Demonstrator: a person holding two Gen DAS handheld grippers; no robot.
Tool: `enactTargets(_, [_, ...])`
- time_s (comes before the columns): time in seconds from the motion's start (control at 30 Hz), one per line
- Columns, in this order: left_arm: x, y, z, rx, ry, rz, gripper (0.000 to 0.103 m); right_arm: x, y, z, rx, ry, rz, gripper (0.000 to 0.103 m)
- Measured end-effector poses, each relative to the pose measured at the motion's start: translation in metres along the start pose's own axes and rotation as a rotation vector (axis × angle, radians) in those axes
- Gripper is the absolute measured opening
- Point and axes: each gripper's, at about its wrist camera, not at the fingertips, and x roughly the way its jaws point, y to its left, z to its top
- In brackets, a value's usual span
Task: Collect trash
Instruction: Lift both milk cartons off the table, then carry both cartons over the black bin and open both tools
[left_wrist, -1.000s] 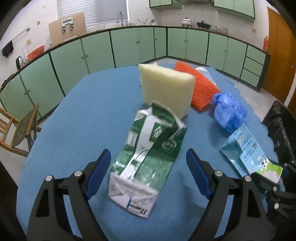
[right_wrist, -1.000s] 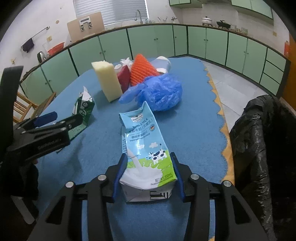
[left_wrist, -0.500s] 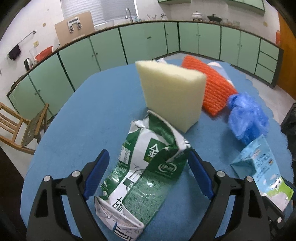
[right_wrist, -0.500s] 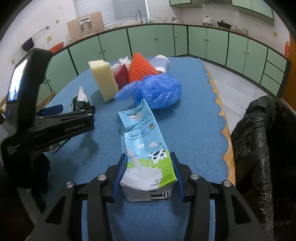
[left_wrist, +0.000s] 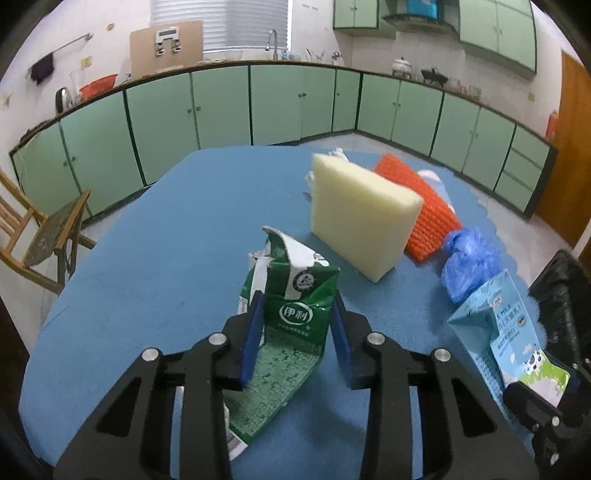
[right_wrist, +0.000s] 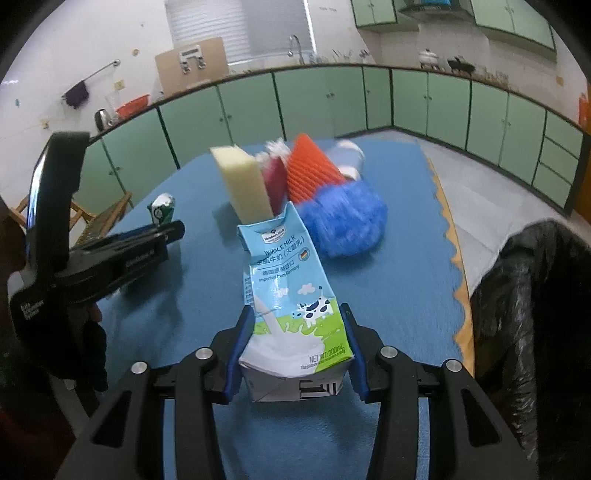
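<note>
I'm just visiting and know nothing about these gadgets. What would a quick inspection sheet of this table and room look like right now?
Surface: blue table, round-edged.
Job's things: crumpled green carton; blue milk carton; black bin bag beside the table.
Clutter: yellow sponge, orange mesh, blue plastic bag, a red item behind the sponge.
Grippers: left gripper jaws closing, pads pressing the green carton; right gripper jaws clamped on the milk carton.
Cables: nothing seen.
Surroundings: green cabinets, wooden chair, wooden door.
</note>
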Motion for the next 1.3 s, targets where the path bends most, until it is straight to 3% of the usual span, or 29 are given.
enactTargets(0.23, [-0.037,0.006,0.006,-0.024,-0.073,-0.047,0.031,-0.021,0.010,0.018,-0.011,-0.065,0.025,0.045])
enactTargets(0.47, [-0.067,-0.015,0.019,-0.003,-0.145,-0.109,0.031,-0.043,0.006,0.037,-0.005,-0.114,0.013,0.045])
enactTargets(0.93, [-0.095,-0.089,0.036,0.094,-0.211,-0.259,0.031,-0.093,-0.041,0.059,0.060,-0.204,-0.071,0.045])
enactTargets(1.3, [-0.101,-0.171,0.027,0.202,-0.209,-0.420,0.031,-0.140,-0.110,0.052,0.157,-0.253,-0.196,0.045])
